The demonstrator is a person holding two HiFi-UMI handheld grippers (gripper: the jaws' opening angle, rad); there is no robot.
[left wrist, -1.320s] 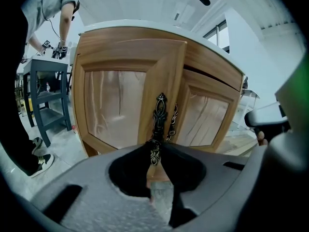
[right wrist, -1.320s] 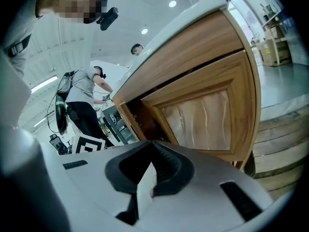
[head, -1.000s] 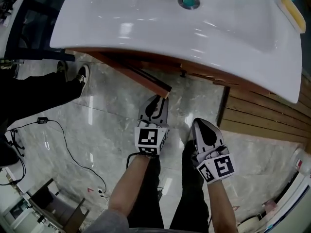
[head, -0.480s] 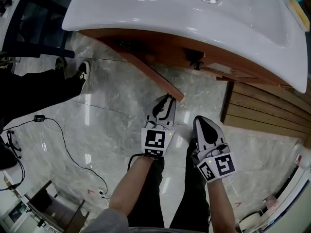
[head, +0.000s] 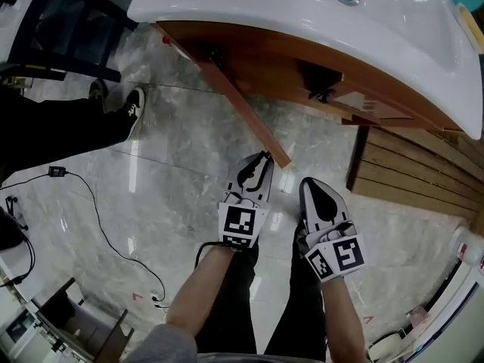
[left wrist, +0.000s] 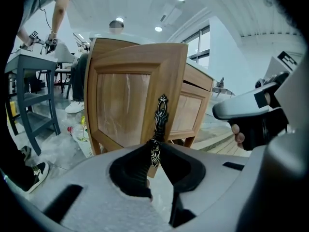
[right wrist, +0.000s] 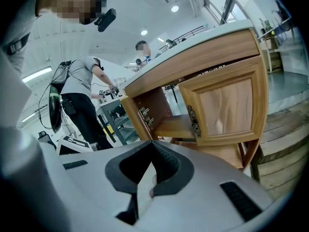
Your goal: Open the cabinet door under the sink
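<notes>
Two hand-held grippers sit low in the head view, over a marble floor (head: 151,180) in front of the wooden cabinet (head: 287,66) that carries the white sink (head: 302,13). The cabinet door (head: 242,112) stands swung well out from the cabinet front. Seen from above, it is a narrow wooden edge running down and to the right, and its free end lies right at the tip of the left hand-held gripper (head: 263,159).

In the left gripper view the door's panelled face fills the middle. Its dark, ornate metal handle (left wrist: 160,117) runs upright along the door's right-hand edge, straight ahead of the jaws. The lower part of that handle is between the two black pads, which have just been closing and now clamp it from either side. The upper part of the handle rises clear above them.

The right hand-held gripper (head: 310,184) is just beside the left one, to its right, and apart from the door. Its jaw tips meet with nothing between them. Beyond them, its own view shows the open cabinet interior with hinges on the inner wall. To the right is a second door (right wrist: 224,105), which is closed.
</notes>
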